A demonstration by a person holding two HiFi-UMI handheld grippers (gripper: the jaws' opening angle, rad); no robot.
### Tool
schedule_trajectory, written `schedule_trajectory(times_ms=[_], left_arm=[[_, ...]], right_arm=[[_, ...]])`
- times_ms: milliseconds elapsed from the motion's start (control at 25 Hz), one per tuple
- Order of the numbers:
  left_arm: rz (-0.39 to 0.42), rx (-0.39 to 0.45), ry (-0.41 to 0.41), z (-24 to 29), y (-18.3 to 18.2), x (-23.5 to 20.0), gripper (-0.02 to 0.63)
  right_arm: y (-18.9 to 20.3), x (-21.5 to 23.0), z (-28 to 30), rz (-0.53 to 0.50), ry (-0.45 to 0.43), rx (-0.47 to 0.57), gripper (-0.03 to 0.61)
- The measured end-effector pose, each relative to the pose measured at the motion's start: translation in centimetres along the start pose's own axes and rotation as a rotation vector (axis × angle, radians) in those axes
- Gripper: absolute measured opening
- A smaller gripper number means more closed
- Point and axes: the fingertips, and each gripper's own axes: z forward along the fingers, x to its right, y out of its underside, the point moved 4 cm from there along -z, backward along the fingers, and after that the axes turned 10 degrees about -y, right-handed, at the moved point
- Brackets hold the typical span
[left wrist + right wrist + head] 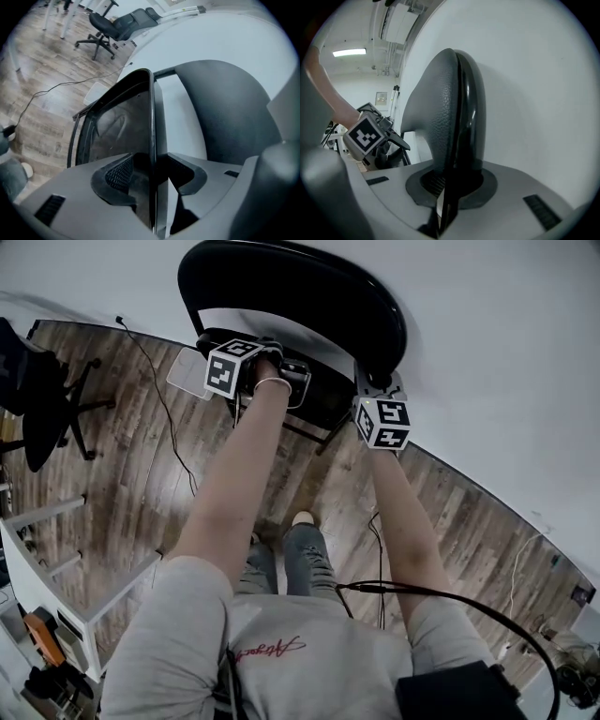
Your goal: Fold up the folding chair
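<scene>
A: Black folding chair (375, 320), head view first. Where's it at?

B: 12 o'clock, against the white wall (497, 343), standing on the wood floor (131, 484). Backrest (281, 277) on top, seat (319, 401) just under it. Left gripper (298, 381) is at the seat approx 11 o'clock, and right gripper (372, 379) is at 1 o'clock on the backrest's lower corner.

A: OK, left gripper view?

B: Seat is edge-on, running 6 to 12 o'clock right between the fingers (117, 174). They stand apart. The edge sits in the gap, but the pads don't look to press it, so no real grip. Seat underside faces 9 o'clock. Backrest is at 3 o'clock, w/ a strip of wall showing between the two. There's an office chair (110, 26) far off at 11 o'clock, not our concern.

A: Right gripper view?

B: Fingers are closed on the backrest rim, which rises from 6 to 12 o'clock, clamped tight. The left gripper w/ its marker cube shows at 9 o'clock.

A: So progress?

B: My read is that the seat's already tipped up near vertical, so most of the fold looks done. What's left, I'd say, is shutting that last gap so seat and backrest lie flat together. The right hand steadies the frame meanwhile. Can't tell from here whether the legs have come together, as they're hidden below the seat.
</scene>
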Motion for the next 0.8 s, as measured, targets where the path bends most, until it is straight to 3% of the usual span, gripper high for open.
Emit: schedule_trajectory(times_ms=[120,200,320,440,560,640,720,800], left_arm=[[0.049,-0.087,0.136,-0.5,0.0,0.2,0.261],[0.095,-0.127,0.25,-1.5,-0.4,0.8,0.276],[0.224,-0.123,0.376,-4.2,-2.1,0.5,0.281],[0.371,-0.028,0.404,-8.0,-3.7,-2.5,0.279],[0.667,0.136,0.436,-13.6,-3.8,-4.7,0.278],[0.851,0.22,0.484,-17.8,-3.3,-5.2,0.278],[0.951,0.279,0.565,-22.3,-2.6,-5.5,0.262],[1.004,0.348,0.651,-26.7,-2.5,-5.6,0.161]], right_arm=[[0.4,0.5,-1.2,0.014,0.055,0.027,0.034],[0.9,0.5,-2.7,0.041,0.088,0.055,0.143],[1.6,-0.8,-5.5,0.041,0.113,0.073,0.156],[0.6,-3.6,-9.2,0.006,0.123,0.114,0.155],[-3.1,-8.5,-12.4,-0.06,0.072,0.2,0.143],[-5.7,-12.5,-13.6,-0.124,0.011,0.232,0.082],[-7.8,-16.8,-14.6,-0.167,-0.05,0.251,0.055],[-9.2,-20.9,-15.4,-0.185,-0.092,0.265,0.051]])
